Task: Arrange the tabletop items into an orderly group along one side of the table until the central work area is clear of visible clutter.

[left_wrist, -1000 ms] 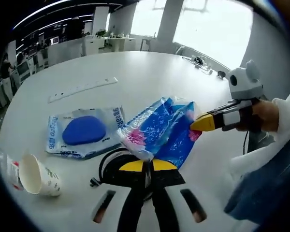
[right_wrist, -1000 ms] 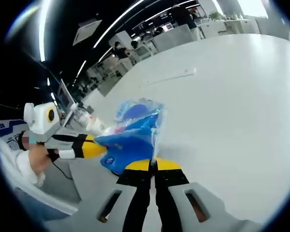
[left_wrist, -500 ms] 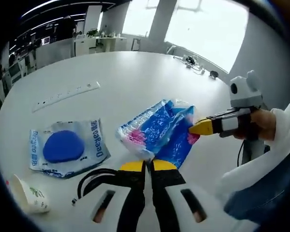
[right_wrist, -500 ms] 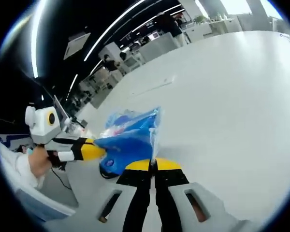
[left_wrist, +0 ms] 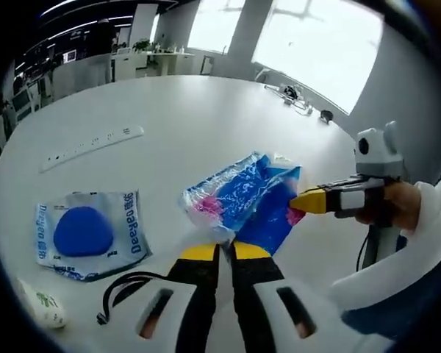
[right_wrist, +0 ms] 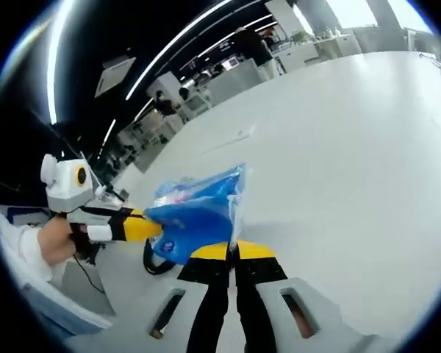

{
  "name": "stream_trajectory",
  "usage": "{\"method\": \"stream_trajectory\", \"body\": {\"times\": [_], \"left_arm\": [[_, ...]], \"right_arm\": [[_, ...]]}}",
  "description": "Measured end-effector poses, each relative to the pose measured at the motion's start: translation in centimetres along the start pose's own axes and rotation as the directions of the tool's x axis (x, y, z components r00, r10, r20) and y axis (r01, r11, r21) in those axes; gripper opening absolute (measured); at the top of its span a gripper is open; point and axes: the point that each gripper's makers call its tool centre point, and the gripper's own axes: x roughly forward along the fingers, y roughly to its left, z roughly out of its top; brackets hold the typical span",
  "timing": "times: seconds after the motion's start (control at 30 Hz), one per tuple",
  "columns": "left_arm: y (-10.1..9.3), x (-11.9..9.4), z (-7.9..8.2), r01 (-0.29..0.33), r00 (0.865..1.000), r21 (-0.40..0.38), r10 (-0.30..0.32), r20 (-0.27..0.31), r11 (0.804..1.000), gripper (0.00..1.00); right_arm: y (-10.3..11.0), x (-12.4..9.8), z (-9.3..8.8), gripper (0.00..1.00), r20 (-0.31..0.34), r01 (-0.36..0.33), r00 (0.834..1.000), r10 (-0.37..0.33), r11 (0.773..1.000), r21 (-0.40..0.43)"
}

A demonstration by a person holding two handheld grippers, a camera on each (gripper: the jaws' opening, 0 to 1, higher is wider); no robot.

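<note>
A crinkled blue plastic bag (left_wrist: 242,200) with pink print hangs just above the white table (left_wrist: 206,110), held from two sides. My left gripper (left_wrist: 220,251) is shut on its near edge. My right gripper (left_wrist: 295,201), in a person's hand, comes in from the right and is shut on the bag's right corner. In the right gripper view the bag (right_wrist: 195,213) sits over my right gripper (right_wrist: 231,251), and the left gripper (right_wrist: 148,226) pinches it from the left. A packet with a blue pad (left_wrist: 84,234) lies to the left.
A tipped paper cup (left_wrist: 38,309) and a black cable (left_wrist: 121,290) lie near the table's front edge. A white power strip (left_wrist: 92,140) lies further back, also a thin white power strip (right_wrist: 228,138) in the right gripper view. Small items (left_wrist: 298,97) sit at the far edge.
Both grippers stay shut on the bag. The bag has drawn away from the packet and the cable, toward the right. Both views have shifted with the hands.
</note>
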Motion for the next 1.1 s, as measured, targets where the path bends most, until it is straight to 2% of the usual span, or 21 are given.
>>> {"method": "stream_trajectory", "body": {"times": [0.13,0.3,0.53,0.7,0.9,1.1], "left_arm": [[-0.9,0.7,0.5,0.025,1.000,-0.039,-0.025,0.006,0.999,0.07],[-2.2,1.8,0.7,0.055,0.998,-0.041,-0.055,0.004,0.998,0.17],[-4.5,3.1,0.4,0.116,0.993,-0.036,-0.116,-0.003,0.993,0.41],[-4.4,3.8,-0.6,0.102,0.994,-0.036,-0.104,-0.036,0.994,0.49],[-3.6,4.7,-1.1,0.085,0.995,-0.067,-0.088,-0.055,0.994,0.56],[-3.1,5.2,-1.2,0.089,0.994,-0.133,-0.097,-0.050,0.987,0.54]], "right_arm": [[-1.0,-0.4,0.1,0.00,0.013,0.016,1.000,-0.016,1.000,0.016],[-2.2,-1.0,0.3,0.00,0.033,0.033,0.999,-0.034,0.999,0.028],[-3.5,-0.8,0.3,0.00,0.027,0.050,0.998,-0.051,0.998,0.034],[-3.8,0.2,-0.2,0.00,0.000,0.051,0.999,-0.051,0.998,0.023],[-4.1,1.5,-1.0,0.00,-0.028,0.057,0.998,-0.056,0.998,0.020],[-5.0,1.9,-1.5,0.00,-0.046,0.075,0.996,-0.073,0.996,0.052]]}}
